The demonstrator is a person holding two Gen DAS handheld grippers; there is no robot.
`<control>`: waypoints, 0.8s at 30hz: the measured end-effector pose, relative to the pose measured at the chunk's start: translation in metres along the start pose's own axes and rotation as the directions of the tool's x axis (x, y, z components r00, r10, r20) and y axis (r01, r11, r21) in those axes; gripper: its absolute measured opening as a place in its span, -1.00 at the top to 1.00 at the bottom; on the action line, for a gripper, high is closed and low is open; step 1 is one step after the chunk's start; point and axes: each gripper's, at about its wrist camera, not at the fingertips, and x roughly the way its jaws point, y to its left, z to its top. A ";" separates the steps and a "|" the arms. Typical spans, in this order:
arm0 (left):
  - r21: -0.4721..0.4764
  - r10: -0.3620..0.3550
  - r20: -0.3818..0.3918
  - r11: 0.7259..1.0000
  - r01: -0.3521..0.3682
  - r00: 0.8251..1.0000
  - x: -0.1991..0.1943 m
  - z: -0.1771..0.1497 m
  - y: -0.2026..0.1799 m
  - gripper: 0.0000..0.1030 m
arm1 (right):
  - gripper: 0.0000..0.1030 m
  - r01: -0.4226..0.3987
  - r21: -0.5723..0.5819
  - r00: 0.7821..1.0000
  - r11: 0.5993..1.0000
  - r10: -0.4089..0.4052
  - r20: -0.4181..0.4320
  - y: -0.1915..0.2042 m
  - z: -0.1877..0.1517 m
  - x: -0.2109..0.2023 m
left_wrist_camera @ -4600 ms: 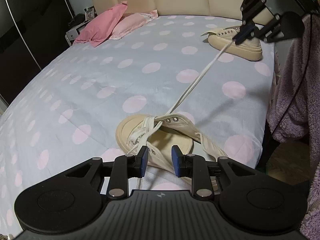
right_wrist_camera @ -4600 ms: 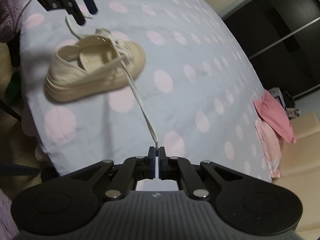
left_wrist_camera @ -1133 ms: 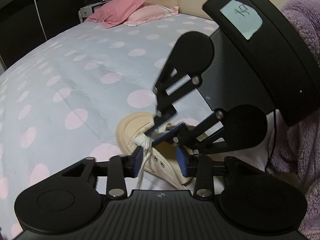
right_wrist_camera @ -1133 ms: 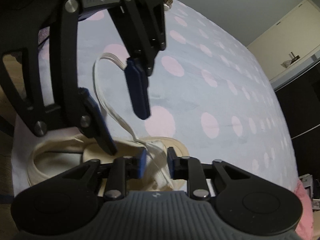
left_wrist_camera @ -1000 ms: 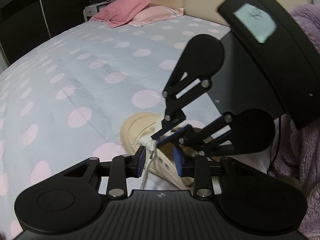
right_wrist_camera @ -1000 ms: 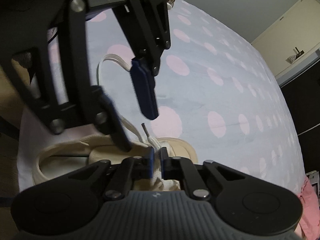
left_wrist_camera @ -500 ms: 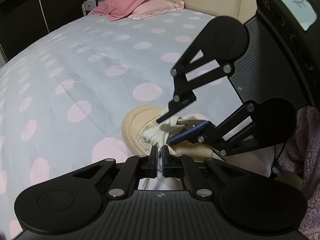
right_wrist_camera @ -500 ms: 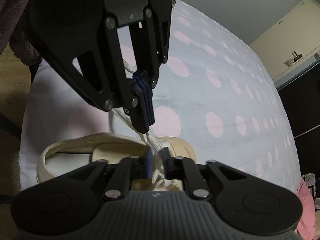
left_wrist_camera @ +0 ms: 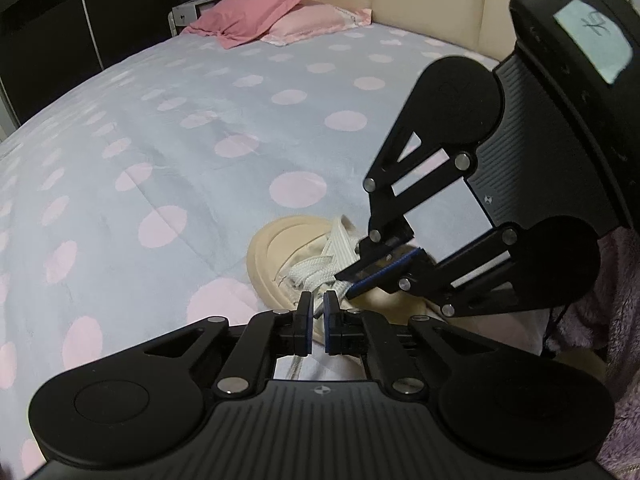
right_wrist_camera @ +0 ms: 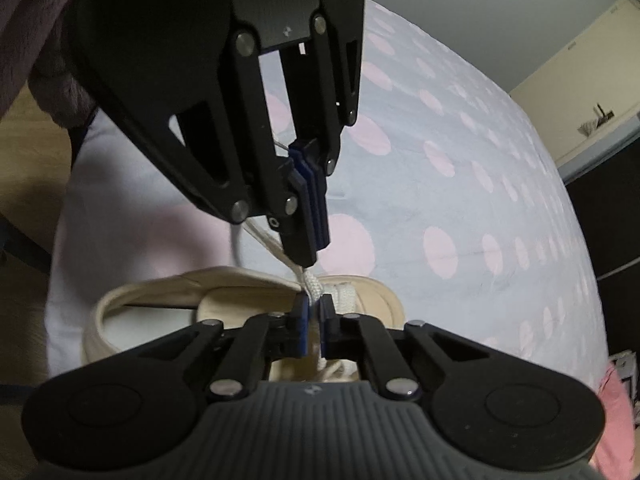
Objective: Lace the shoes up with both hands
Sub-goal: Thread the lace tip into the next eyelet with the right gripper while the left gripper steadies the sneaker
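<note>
I have both grippers clamped on the white lace [left_wrist_camera: 320,276] over the cream shoe [left_wrist_camera: 272,256] at the near edge of the bed [left_wrist_camera: 160,160]: left gripper [left_wrist_camera: 317,312] low, right gripper [right_wrist_camera: 314,320] just beside it. I judge this a tightening step; next, pull apart evenly. The eyelet is probably hidden.

Shoe [left_wrist_camera: 280,256]: matt cream canvas upper, smooth rubbery sole. Lace [left_wrist_camera: 316,272]: flat woven white cloth, ribbed. Bedsheet [left_wrist_camera: 160,140]: soft matt dotted cloth. Gripper bodies: matt black plastic, silvery metal pins. Far pillows [left_wrist_camera: 256,20]: pink cloth.
</note>
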 end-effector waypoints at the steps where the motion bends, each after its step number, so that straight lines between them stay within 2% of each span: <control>1: -0.007 0.003 0.008 1.000 -0.003 1.000 -0.001 0.001 0.000 0.97 | 0.89 -0.004 0.026 1.000 1.000 0.005 -0.008 -0.002 0.000 -0.001; 6: -0.037 -0.022 0.027 0.999 0.023 0.999 -0.005 0.004 -0.001 0.94 | 0.89 -0.018 0.154 0.999 0.988 0.025 -0.043 -0.013 -0.003 -0.006; 10: -0.037 -0.055 0.024 0.998 0.056 0.998 -0.003 0.005 -0.006 0.64 | 0.89 0.023 0.165 0.996 0.986 -0.008 -0.091 -0.017 -0.007 -0.006; 15: -0.015 -0.059 0.002 0.998 0.059 0.998 0.005 0.005 -0.012 0.64 | 0.89 0.047 0.125 0.993 0.991 -0.033 -0.114 -0.015 -0.005 -0.004; 19: -0.006 -0.054 -0.020 0.999 0.054 0.998 0.010 0.004 -0.012 0.64 | 0.89 0.034 0.120 0.993 0.992 -0.020 -0.119 -0.014 -0.013 -0.003; 24: -0.009 -0.047 -0.038 0.999 0.047 0.998 0.013 0.004 -0.008 0.80 | 0.89 0.008 0.148 0.993 0.989 0.009 -0.114 -0.017 -0.013 -0.001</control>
